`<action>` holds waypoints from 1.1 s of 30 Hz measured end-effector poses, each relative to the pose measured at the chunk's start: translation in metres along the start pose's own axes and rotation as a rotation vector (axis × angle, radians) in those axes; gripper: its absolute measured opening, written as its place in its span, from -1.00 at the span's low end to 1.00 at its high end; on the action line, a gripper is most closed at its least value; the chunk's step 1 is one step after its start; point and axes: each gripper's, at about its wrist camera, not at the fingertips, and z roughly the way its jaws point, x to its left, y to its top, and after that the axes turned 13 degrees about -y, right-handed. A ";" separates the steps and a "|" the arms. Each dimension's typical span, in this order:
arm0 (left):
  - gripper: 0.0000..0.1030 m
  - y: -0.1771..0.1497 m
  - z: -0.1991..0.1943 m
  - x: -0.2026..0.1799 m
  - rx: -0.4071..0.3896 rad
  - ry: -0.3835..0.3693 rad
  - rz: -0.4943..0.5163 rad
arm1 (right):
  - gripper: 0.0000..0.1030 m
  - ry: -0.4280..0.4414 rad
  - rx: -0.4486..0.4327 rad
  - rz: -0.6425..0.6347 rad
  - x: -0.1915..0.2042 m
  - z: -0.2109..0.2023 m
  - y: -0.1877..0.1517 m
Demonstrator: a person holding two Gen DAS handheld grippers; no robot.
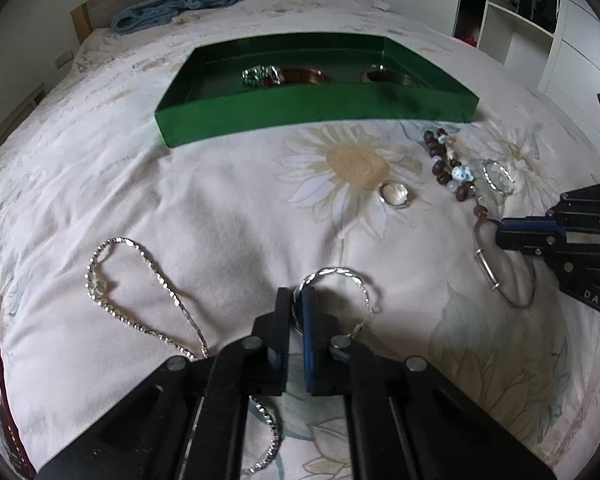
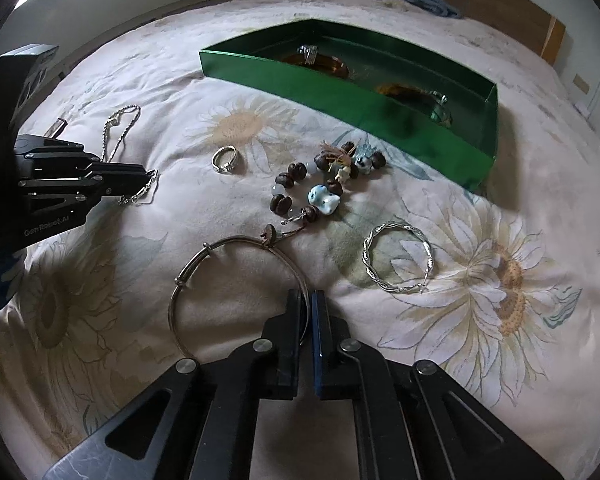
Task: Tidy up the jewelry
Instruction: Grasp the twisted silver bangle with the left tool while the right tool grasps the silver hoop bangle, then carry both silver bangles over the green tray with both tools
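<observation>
Left gripper (image 1: 298, 300): pinching twisted hoop (image 1: 340, 276), apparently.
Right gripper (image 2: 305, 300): pinching bangle (image 2: 204, 256).
Green box (image 1: 300, 114): far, straight ahead.

Bedspread (image 1: 228, 200): cream ground, printed with large sunflowers, white petals, tan centres, pale grey-blue leaves.

Tray (image 1: 308, 116): glossy metallic green walls, darker green inside. Far in it, amber-brown round pieces (image 2: 332, 65) and silver-toned items.

Beaded bracelet (image 2: 320, 184): dark brown beads, mixed with pale blue-and-white mottled ceramic pieces and milky translucent beads.

Twisted hoop (image 2: 396, 258), right: bright silver, rope-twist pattern.

Plain bangle (image 2: 236, 280), near: dull silver-grey.

Ring (image 2: 225, 159): silver.

Chain (image 1: 140, 296), near left: silver, faceted sparkle.

Left gripper (image 1: 298, 300) and right gripper (image 2: 306, 304): black bodies, one blue pad each.

Cloth (image 1: 172, 10), far: dusty blue. Headboard (image 2: 492, 8): light wood brown.
</observation>
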 end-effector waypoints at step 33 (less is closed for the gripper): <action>-0.91 0.005 -0.104 -0.035 -0.230 0.011 0.022 | -0.91 -0.117 -0.262 0.075 -0.022 -0.121 -0.012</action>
